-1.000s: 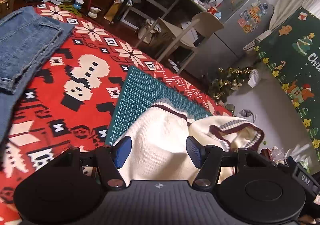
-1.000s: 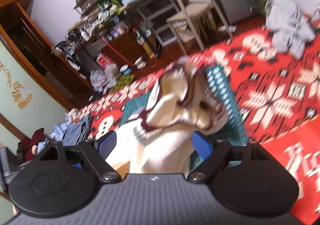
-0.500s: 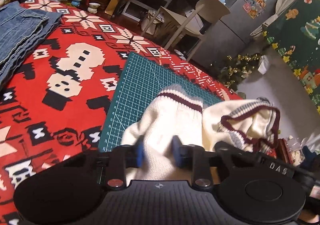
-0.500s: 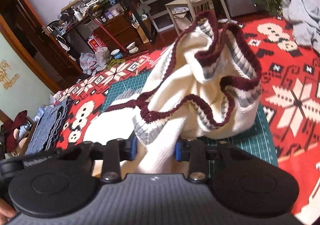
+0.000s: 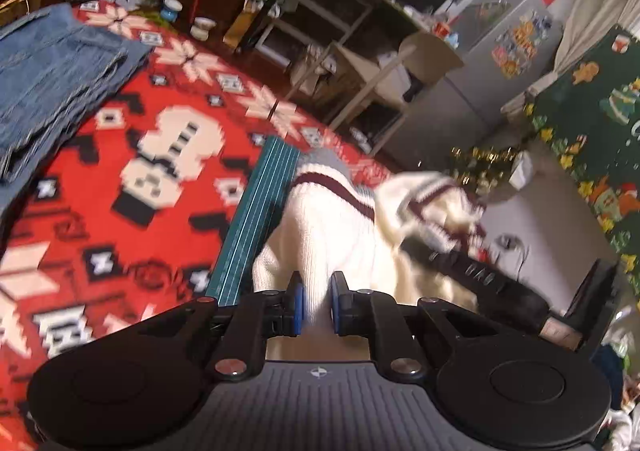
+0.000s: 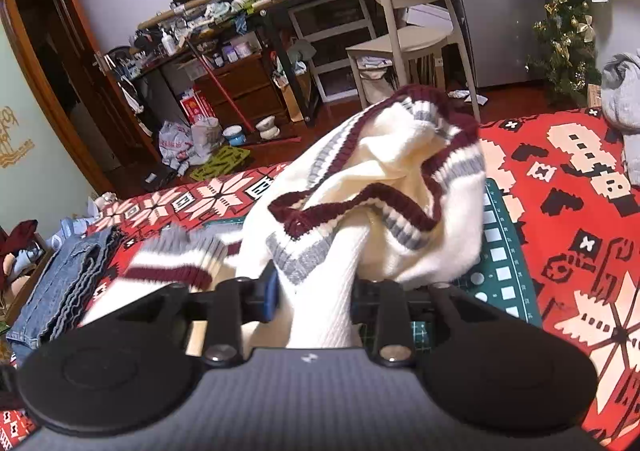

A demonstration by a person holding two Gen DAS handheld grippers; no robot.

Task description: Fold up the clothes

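Two tongs pinch one cream sweater [image 6: 404,171], left gripper [image 5: 317,303] tight on it, right gripper [image 6: 312,291] too, "DAS" on it, green mat [image 5: 256,219] below

Left black two-finger gripper [image 5: 317,305]: blue-padded fingers [image 5: 298,303] drawn close together, pinching fold of cream knit sweater with maroon and grey striped trim [image 5: 328,227]. Right black two-finger gripper [image 6: 314,291]: fingers closed on same sweater [image 6: 360,187], fabric bunched and lifted above them; right pad hidden by cloth.
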